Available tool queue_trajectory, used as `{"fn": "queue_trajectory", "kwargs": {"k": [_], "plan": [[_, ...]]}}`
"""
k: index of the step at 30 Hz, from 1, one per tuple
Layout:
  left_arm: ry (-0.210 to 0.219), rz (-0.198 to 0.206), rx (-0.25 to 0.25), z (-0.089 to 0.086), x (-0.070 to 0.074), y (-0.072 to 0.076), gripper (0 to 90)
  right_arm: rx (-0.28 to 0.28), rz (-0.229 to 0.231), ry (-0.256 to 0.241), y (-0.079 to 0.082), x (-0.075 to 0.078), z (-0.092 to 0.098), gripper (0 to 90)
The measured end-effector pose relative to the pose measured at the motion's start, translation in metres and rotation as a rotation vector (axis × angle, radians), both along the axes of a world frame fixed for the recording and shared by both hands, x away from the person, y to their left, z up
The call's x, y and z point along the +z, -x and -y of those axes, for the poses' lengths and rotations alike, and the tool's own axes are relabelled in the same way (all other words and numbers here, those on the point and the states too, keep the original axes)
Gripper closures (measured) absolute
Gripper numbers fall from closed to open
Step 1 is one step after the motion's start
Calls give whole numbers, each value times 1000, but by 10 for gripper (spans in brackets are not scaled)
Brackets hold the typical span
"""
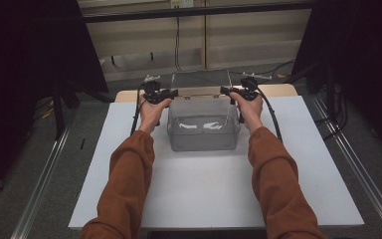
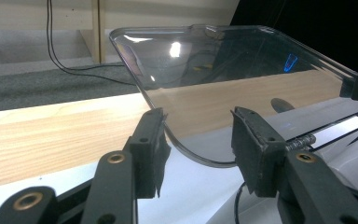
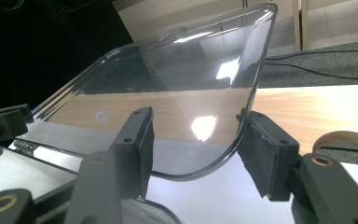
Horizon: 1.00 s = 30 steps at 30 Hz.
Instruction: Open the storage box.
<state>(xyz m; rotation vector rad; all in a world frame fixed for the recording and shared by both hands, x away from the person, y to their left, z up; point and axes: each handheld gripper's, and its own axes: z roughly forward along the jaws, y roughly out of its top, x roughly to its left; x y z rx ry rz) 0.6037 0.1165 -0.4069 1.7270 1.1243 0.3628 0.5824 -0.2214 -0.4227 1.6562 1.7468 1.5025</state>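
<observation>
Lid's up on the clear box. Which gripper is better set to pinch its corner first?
Probably the right gripper: the lid corner sits centred between its open jaws. At the left gripper the lid's corner hugs one jaw, off centre. It is a close call; both are open at the box.

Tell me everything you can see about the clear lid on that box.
The lid looks like clear, glossy plastic with rounded corners and a raised rim, catching light reflections. It stands swung open, tilted up behind the clear box on the white table, with a metal hinge rod along its lower edge. The left gripper and right gripper each have open fingers either side of a lid corner; contact cannot be told.
</observation>
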Motion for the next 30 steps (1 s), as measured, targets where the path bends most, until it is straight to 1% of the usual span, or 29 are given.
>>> {"fn": "queue_trajectory", "kwargs": {"k": [7,9,10,12,14,15,16,18,20,22,25,27,30], "plan": [[7,-1,1,0,-1,0,548,-12,-15,-25,-1,-2,-1,409],[1,-2,-2,0,-1,0,548,-18,-15,-24,-1,-3,-1,386],[4,0,-2,0,-1,-1,546,-22,-16,-17,-1,-3,-1,363],[6,-5,-9,0,-2,-1,544,-26,4,23,0,-3,-1,351],[2,-4,-9,0,-2,-1,567,-31,6,43,0,-3,-2,336],[-2,-4,-7,0,-3,-1,551,-28,9,42,0,-3,-2,347],[-4,-5,-5,-1,-4,-1,540,-25,9,43,0,-3,-2,330],[2,-10,5,-2,-5,-2,484,-26,18,50,0,-4,-3,326],[-4,8,5,-1,-4,-2,468,-27,26,56,0,-3,-4,326],[-1,19,8,-1,-3,-2,464,-29,35,70,0,-3,-4,323],[-3,32,16,-2,-2,-1,401,-24,51,83,1,-1,-4,303],[4,37,12,-2,0,0,358,-19,61,96,2,2,-4,286],[-14,58,2,0,4,3,305,-3,83,127,5,5,-4,248]]}}
